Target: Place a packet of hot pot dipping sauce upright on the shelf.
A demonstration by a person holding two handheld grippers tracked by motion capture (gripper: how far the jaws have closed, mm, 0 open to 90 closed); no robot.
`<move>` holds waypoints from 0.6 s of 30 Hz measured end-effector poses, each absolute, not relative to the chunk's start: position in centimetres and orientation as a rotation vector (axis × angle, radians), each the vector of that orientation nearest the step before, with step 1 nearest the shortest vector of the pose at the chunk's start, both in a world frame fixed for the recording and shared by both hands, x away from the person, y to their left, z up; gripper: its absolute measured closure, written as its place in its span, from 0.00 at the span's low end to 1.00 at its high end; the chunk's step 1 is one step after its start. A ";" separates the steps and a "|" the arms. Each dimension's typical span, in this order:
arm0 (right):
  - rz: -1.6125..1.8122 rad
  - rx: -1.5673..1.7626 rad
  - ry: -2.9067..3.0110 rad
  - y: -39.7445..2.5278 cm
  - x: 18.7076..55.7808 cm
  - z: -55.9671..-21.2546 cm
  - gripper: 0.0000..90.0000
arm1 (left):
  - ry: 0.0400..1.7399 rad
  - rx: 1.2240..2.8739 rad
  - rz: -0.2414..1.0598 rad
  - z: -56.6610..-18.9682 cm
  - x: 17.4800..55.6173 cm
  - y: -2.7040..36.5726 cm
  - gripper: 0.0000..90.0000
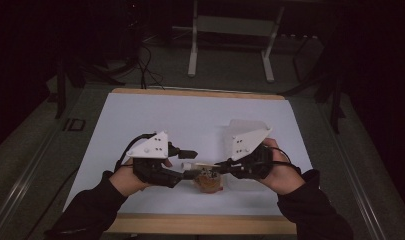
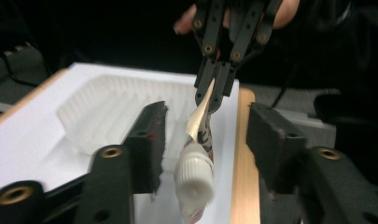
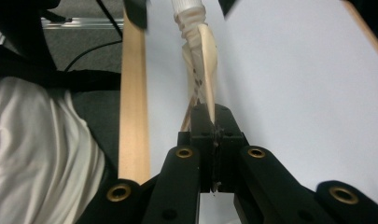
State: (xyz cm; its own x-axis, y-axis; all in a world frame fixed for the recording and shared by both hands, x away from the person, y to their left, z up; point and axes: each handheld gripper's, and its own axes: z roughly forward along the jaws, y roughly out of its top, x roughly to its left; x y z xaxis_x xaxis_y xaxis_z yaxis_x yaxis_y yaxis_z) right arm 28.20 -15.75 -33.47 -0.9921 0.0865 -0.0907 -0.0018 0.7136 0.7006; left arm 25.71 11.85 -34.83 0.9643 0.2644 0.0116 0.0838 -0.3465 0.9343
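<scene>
The tube [image 2: 196, 163], a small squeeze tube with a ribbed white cap [image 2: 194, 179], hangs above the bench [image 1: 140, 115] near its front edge, at lower centre of the high view. Its long axis runs from one gripper to the other: the flat crimped tail points to the right gripper [image 3: 213, 122], the cap end to the left gripper [image 2: 203, 144].

The right gripper's fingers are clenched on the crimped tail and carry the tube. In the right gripper view the tube extends straight out from the fingertips toward the top of the frame, twisted along its body.

The left gripper's fingers [image 2: 147, 140] are released and spread wide, one on each side of the cap. In the left gripper view the cap lies between them at lower centre, touching neither. The left gripper is therefore the nearer one to the cap. Judged from this alignment, closing the left fingers on the cap is the likely next move.

A white ribbed tray [image 2: 107, 107] rests on the bench beyond the tube, at left centre of that view.
</scene>
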 end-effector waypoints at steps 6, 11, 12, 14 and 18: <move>1.162 0.091 2.764 -16.9 28.7 -32.7 1.00 | 0.298 1.872 0.216 -34.4 25.2 13.8 0.33; 1.189 0.102 2.729 -17.9 29.0 -31.9 0.99 | 0.333 1.877 0.187 -35.5 25.1 15.3 0.20; 1.193 0.104 2.719 -18.1 29.1 -31.8 0.99 | 0.349 1.872 0.187 -35.8 25.1 15.6 0.19; 1.201 0.104 2.707 -18.4 29.2 -31.5 0.99 | 0.379 1.866 0.180 -36.7 25.2 15.9 0.18; 1.201 0.072 2.664 -19.1 29.3 -30.9 0.99 | 0.435 1.841 0.199 -38.8 25.2 16.3 0.12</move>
State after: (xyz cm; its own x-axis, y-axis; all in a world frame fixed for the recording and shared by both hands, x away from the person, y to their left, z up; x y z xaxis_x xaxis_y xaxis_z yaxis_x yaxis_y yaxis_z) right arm 29.35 -19.07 -30.92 -0.9749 0.1338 -0.1777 -0.0447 0.6650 0.7455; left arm 25.23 16.32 -38.81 0.9161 0.3924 -0.0821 0.1947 -0.2564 0.9468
